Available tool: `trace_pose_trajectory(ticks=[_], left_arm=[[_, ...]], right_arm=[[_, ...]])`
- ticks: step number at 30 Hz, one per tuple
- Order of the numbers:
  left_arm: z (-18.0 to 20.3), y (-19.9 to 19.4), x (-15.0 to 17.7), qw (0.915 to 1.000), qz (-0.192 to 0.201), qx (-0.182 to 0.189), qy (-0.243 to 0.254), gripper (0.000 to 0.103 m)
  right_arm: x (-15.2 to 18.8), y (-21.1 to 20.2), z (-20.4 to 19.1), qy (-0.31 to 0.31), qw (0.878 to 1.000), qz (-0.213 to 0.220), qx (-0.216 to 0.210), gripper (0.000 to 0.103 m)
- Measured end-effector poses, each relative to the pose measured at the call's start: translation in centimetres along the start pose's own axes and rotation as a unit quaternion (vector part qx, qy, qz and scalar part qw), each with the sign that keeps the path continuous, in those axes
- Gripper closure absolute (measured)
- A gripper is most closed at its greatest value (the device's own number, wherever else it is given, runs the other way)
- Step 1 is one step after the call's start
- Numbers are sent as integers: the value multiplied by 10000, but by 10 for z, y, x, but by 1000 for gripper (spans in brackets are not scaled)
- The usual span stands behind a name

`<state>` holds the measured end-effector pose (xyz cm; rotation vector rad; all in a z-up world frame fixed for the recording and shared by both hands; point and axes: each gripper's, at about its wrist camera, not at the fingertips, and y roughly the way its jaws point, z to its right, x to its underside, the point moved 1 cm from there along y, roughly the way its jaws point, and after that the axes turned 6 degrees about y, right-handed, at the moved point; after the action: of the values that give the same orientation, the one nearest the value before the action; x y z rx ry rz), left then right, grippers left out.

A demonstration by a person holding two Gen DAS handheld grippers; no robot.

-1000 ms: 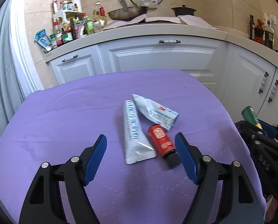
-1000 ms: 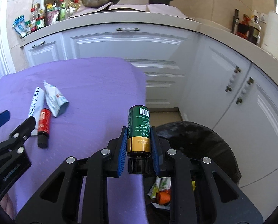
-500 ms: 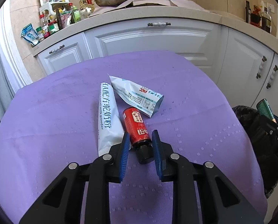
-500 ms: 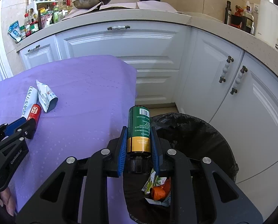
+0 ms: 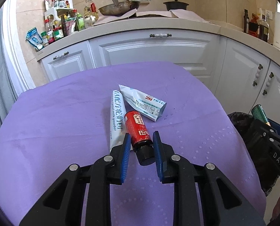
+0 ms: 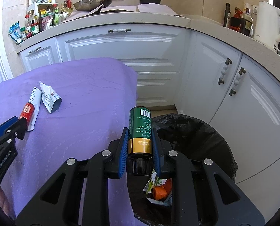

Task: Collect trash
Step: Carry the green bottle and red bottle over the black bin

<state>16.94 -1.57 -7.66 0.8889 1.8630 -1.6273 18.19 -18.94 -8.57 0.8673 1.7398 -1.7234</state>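
Left wrist view: the left gripper (image 5: 141,146) has just been closing and now clamps the red bottle (image 5: 137,129) by its lower body, just above the black cap (image 5: 145,155), which points toward the camera; the bottle lies on the purple cloth (image 5: 55,131), its far end resting against the white tube (image 5: 117,118) on its left; beyond it, a torn white packet (image 5: 142,102) lies slantwise, touching the tube's far end; further back stand white cabinets (image 5: 155,50) under a counter crowded with jars, a pan (image 5: 119,8) and a dark pot (image 5: 175,4); at the right edge the other tool and the green bottle's tip show.

Right wrist view: the right gripper (image 6: 140,149) is clenched on the green bottle (image 6: 140,130), pads on its gold band, black cap nearest the camera; it hangs over the near rim of the black-lined bin (image 6: 205,137), where wrappers and orange scraps (image 6: 159,188) lie at the bottom; the cloth-covered table stands just left of the bin, tube and packet lying on it; a white kettle (image 6: 269,22) stands on the far counter at right.
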Motion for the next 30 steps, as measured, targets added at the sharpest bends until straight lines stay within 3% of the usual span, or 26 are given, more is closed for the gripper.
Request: trace_pose_trajectory(ticks=[12, 30], left_arm=[[1, -29, 4, 9996, 238, 171, 25, 78], [69, -65, -2, 9908, 743, 940, 635, 78]], right_arm=[[8, -22, 14, 167, 9996, 140, 153, 80], [25, -55, 76, 605, 9945, 376, 771, 80]])
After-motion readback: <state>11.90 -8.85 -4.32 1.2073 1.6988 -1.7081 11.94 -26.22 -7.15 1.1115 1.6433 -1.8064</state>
